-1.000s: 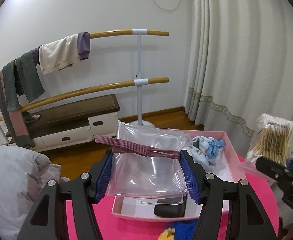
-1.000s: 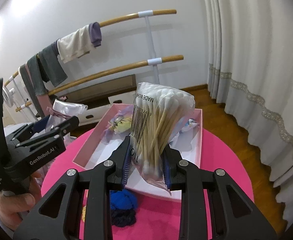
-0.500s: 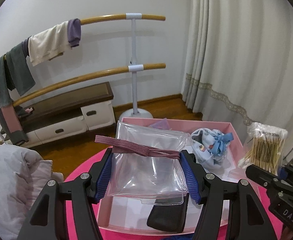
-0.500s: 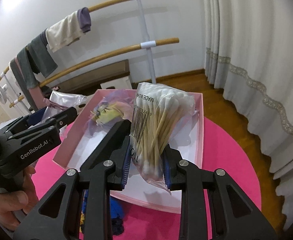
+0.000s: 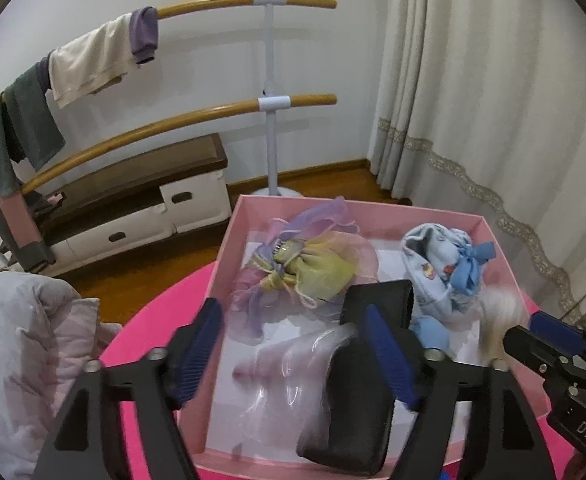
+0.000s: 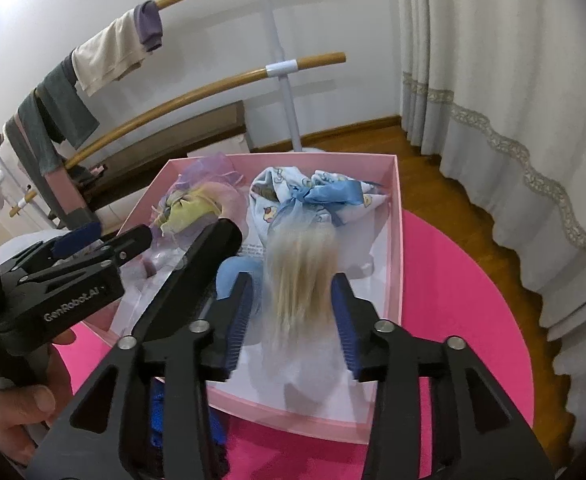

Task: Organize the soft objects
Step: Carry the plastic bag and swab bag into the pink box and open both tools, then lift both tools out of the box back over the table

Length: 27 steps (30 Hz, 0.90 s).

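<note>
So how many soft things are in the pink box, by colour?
Blue cloth bundle with bow: 1
Yellow and purple gauze pouch: 1
Clear bag: 1
Black item: 1
Cotton swab pack, blurred: 1
Total: 5, in the pink box.

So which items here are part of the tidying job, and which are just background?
Job items: pink box; clear plastic bag; cotton swab pack; pastel organza pouch; blue printed cloth bundle; black pad.

Background: clothes rail; curtain; low cabinet; pink table.
</note>
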Tool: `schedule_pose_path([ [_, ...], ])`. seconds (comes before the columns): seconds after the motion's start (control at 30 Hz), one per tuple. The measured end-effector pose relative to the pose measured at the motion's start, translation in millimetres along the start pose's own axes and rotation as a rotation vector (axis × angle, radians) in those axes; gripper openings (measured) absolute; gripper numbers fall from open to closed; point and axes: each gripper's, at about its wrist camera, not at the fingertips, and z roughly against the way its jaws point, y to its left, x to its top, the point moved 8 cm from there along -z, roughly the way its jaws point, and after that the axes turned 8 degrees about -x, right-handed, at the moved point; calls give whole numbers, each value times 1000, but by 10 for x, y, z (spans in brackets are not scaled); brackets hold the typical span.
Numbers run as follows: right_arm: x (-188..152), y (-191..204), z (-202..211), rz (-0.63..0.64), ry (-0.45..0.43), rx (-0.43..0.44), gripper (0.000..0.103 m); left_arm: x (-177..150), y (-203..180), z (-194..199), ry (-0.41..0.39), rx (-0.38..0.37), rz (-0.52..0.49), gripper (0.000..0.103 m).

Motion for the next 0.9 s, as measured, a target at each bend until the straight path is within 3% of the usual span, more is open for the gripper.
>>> schedule_pose_path([
  [0.07, 2, -12, 26, -13, -6, 2, 60, 10, 18, 62, -24, 14, -3, 89],
  [0.13, 5, -27, 72, -21, -22, -2, 91, 10, 19, 132, -44, 26, -7, 100],
  [0.2, 20, -43, 137, -34, -41, -7, 103, 65, 46, 197, -71, 35, -6, 103],
  [0.47, 30, -7, 437, -39, -91, -23, 103, 20, 95, 513, -130, 41, 1, 103],
  [0.7, -39, 56, 827, -34, -147, -35, 103, -677, 46, 1312, -180, 49, 7, 103],
  [0.9, -174, 102, 1190, -36, -195, -35, 103, -974, -62, 1924, -232, 35, 6, 103],
])
